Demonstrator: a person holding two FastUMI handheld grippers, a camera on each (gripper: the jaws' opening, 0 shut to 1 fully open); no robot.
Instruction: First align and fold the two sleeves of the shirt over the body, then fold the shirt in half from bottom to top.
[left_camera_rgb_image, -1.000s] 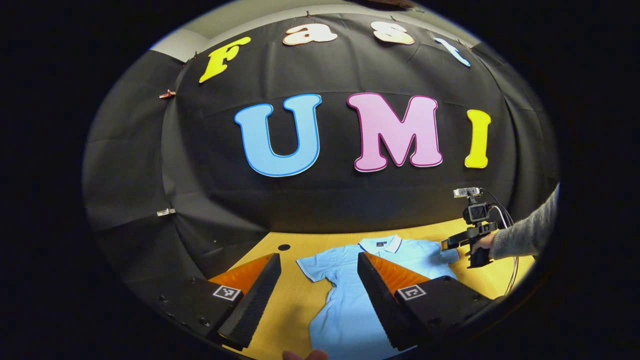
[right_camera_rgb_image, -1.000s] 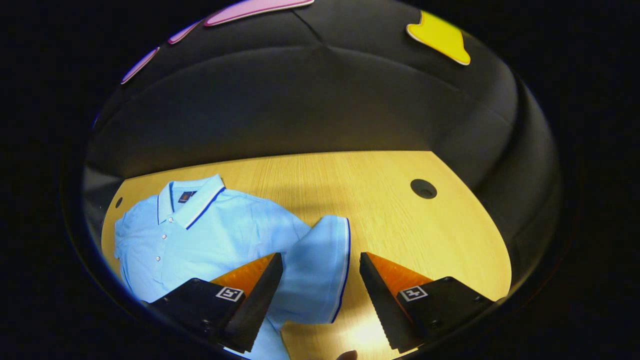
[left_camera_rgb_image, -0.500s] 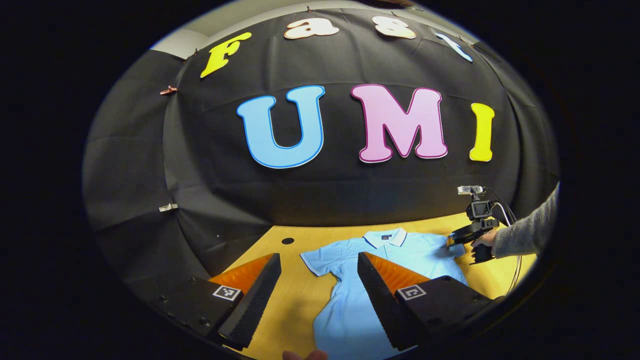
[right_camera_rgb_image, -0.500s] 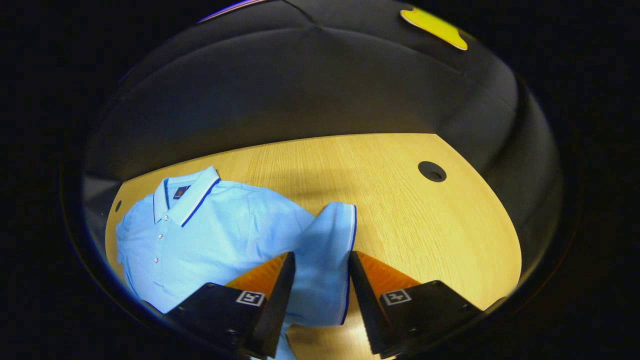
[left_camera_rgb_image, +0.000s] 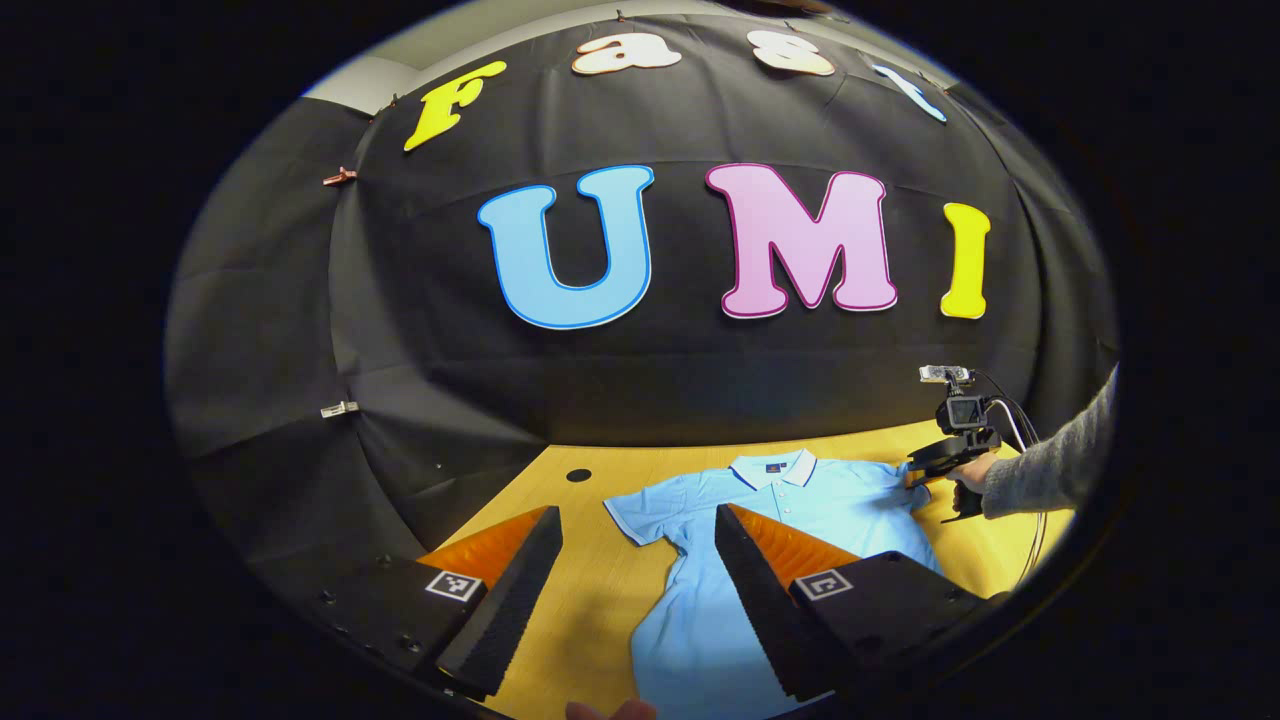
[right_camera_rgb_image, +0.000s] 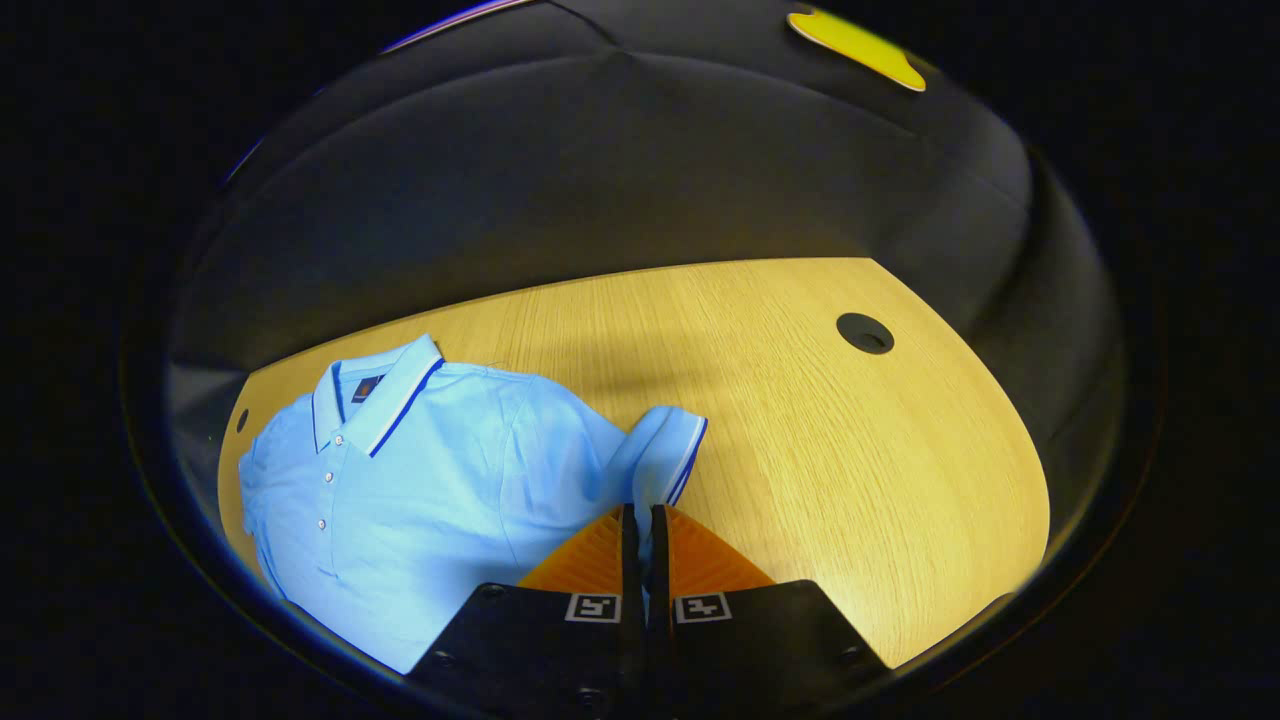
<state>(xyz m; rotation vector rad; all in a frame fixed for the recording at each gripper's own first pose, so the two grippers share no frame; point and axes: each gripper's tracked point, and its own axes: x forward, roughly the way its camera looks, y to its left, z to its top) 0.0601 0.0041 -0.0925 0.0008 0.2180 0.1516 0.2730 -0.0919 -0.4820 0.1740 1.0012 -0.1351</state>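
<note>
A light blue polo shirt (right_camera_rgb_image: 430, 470) with a white, dark-striped collar lies flat on the wooden table (right_camera_rgb_image: 850, 460). In the right gripper view my right gripper (right_camera_rgb_image: 640, 515) is shut on the shirt's sleeve (right_camera_rgb_image: 665, 455), whose striped cuff bunches up just past the fingertips. In the left gripper view the same shirt (left_camera_rgb_image: 790, 500) lies ahead, and my left gripper (left_camera_rgb_image: 635, 525) hangs open above the table at its near left, nothing between the fingers. The right gripper (left_camera_rgb_image: 925, 465) shows far right there, held by a hand in a grey sleeve (left_camera_rgb_image: 1050, 465), at the shirt's sleeve.
The table has a round cable hole (right_camera_rgb_image: 864, 332) at the far right and another hole (left_camera_rgb_image: 578, 475) near the shirt's other sleeve. The black cloth wall (left_camera_rgb_image: 700, 390) closes off the table's far side. Bare wood lies right of the pinched sleeve.
My right gripper closed from open onto the sleeve, which now bunches between the fingers. The left gripper view drifted slightly; the left gripper stays open.
</note>
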